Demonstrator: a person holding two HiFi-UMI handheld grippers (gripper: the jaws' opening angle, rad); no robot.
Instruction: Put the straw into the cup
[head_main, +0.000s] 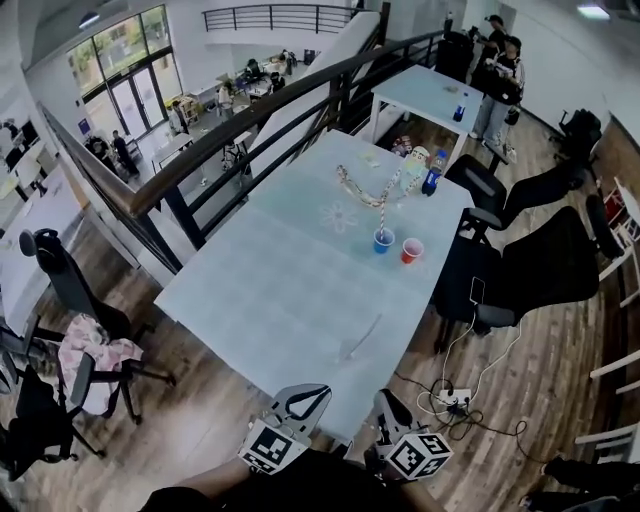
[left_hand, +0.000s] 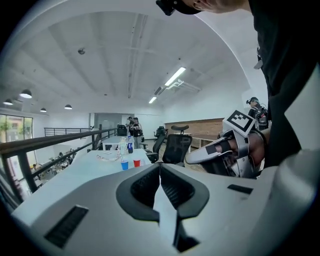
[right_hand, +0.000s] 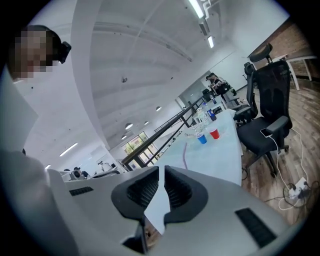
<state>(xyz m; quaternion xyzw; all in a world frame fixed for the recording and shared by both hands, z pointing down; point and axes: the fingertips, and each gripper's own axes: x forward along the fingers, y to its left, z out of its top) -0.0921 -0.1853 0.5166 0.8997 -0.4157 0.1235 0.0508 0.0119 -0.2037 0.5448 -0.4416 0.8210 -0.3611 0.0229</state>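
**Both grippers empty at the near end, straw flat on the desk**

I am looking down a long pale desk (head_main: 270, 290) on a mezzanine. A dark railing (head_main: 250, 110) runs along its left edge, with an open hall below. The floor is wood planks, and a power strip (head_main: 452, 400) with trailing cables lies off the near right corner. A second, smaller table (head_main: 425, 90) stands beyond the far end, with two people (head_main: 498, 80) beside it.

On the desk I count one straw (head_main: 362, 338), lying flat close to the near edge, toward the right corner and well apart from the cups. There are two cups, the blue cup (head_main: 384, 240) and the red cup (head_main: 411, 251), standing upright just beside each other near the right edge at about mid-length. One blue bottle (head_main: 432, 176) stands toward the far right corner, next to a looped chain of beads (head_main: 362, 188).

I make out three black office chairs (head_main: 535, 270) along the right side.

The left gripper (left_hand: 160, 168) has its jaws pressed together on nothing. The right gripper (right_hand: 162, 171) is drawn in to a thin slit, also empty. Both hang off the near edge, pointing down the desk.
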